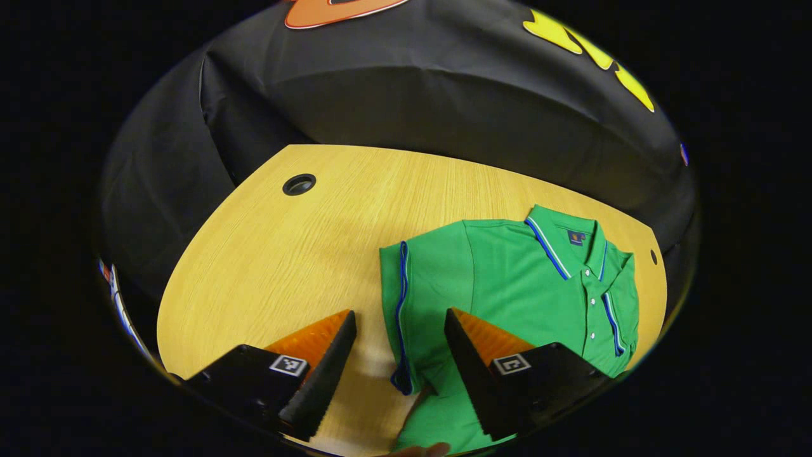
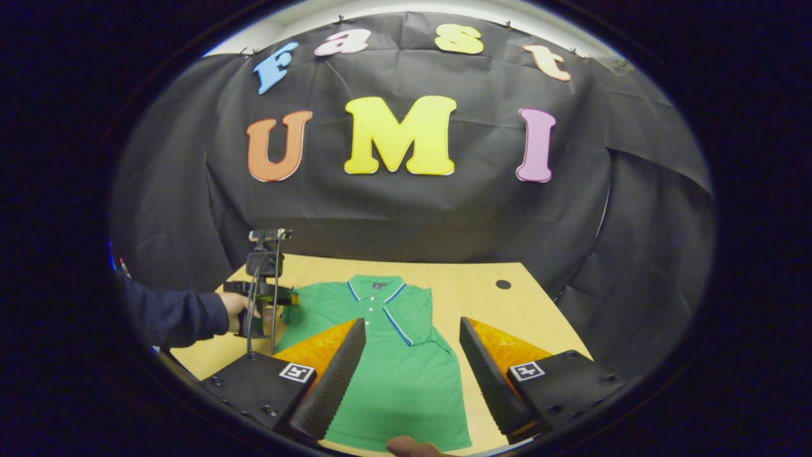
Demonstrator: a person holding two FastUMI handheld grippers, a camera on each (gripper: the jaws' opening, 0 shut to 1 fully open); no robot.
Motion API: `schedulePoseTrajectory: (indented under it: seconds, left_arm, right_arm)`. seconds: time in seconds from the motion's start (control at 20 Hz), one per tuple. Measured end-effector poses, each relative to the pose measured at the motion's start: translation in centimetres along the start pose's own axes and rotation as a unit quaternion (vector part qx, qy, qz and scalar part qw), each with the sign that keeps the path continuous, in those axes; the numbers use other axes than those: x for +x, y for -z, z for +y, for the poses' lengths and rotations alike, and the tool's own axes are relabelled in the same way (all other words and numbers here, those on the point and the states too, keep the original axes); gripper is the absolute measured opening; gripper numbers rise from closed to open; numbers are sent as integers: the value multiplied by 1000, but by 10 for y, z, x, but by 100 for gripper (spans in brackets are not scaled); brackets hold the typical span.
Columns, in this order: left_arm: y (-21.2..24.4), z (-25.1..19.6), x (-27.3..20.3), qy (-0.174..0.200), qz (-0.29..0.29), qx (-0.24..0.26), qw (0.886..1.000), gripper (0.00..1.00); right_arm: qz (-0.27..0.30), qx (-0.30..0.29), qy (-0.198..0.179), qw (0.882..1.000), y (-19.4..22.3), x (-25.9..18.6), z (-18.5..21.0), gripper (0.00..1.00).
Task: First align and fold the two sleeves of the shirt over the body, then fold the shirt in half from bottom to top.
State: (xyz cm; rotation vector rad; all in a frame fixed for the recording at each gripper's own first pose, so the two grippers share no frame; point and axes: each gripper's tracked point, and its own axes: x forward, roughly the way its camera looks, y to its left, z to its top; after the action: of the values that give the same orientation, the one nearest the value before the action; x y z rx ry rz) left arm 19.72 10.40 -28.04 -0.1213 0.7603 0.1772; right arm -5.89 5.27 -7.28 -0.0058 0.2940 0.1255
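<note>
Green polo shirt (image 1: 507,279) spread flat on light wooden table (image 1: 285,254), seen in lower right of left gripper view, collar (image 1: 564,238) toward upper right of frame. Blue and white stripes along collar and button strip. One sleeve (image 1: 406,304) already folded over body, its blue-edged cuff running as vertical line near centre of frame. Left gripper (image 1: 399,324) at bottom centre of this view, jaws wide apart, holding nothing; one finger above bare wood, other above green cloth, folded sleeve edge between them. Whether fingers touch the cloth, cannot tell. Round dark hole (image 1: 299,184) in table at upper left, smaller one (image 1: 653,256) at far right edge. Black cloth wall (image 1: 444,95) behind table.

Same shirt (image 2: 393,374) in right gripper view, lower centre of frame, collar (image 2: 378,285) away from camera, hem toward bottom edge. Other sleeve (image 2: 412,314) also folded inward, striped cuff lying as slanted line just below collar. Right gripper (image 2: 412,324) at bottom centre, jaws also wide apart and gripping nothing, shirt body showing between the two fingers. Left gripper (image 2: 266,295) again at middle left of this frame, held by hand (image 2: 236,304) in dark blue sleeve (image 2: 171,314), close beside shirt's shoulder at left edge of the cloth. Fingertip (image 2: 409,447) at very bottom of frame.
</note>
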Motion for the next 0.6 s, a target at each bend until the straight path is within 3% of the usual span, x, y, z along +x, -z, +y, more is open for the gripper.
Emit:
schedulePoseTrajectory:
  seconds: [0.15, 0.2, 0.3, 0.35, 0.4, 0.5, 0.6]
  left_arm:
    - [5, -6, 10, 1, 14, -9, 1000, 75]
    - [6, -6, 10, 1, 15, -8, 1000, 74]
    - [0, -7, 7, 8, 9, -11, 1000, 66]
    - [-1, -13, 7, 15, 7, -11, 1000, 70]
    - [1, -15, 8, 14, 7, -6, 1000, 52]
    - [4, -7, 12, -4, 19, 17, 1000, 41]
    - [10, -7, 15, -2, 36, 22, 999, 32]
  right_arm:
    - [9, -4, 0, 1000, 4, 3, 3, 95]
    - [11, -4, 0, 1000, 5, 4, 4, 89]
    - [16, 0, 1, 1000, 7, 8, 4, 89]
    - [19, 2, 1, 1000, 8, 9, 4, 95]
    - [22, 4, 2, 1000, 10, 11, 4, 95]
    - [31, 5, 3, 1000, 14, 15, 5, 89]
    - [36, 2, 3, 999, 17, 15, 6, 95]
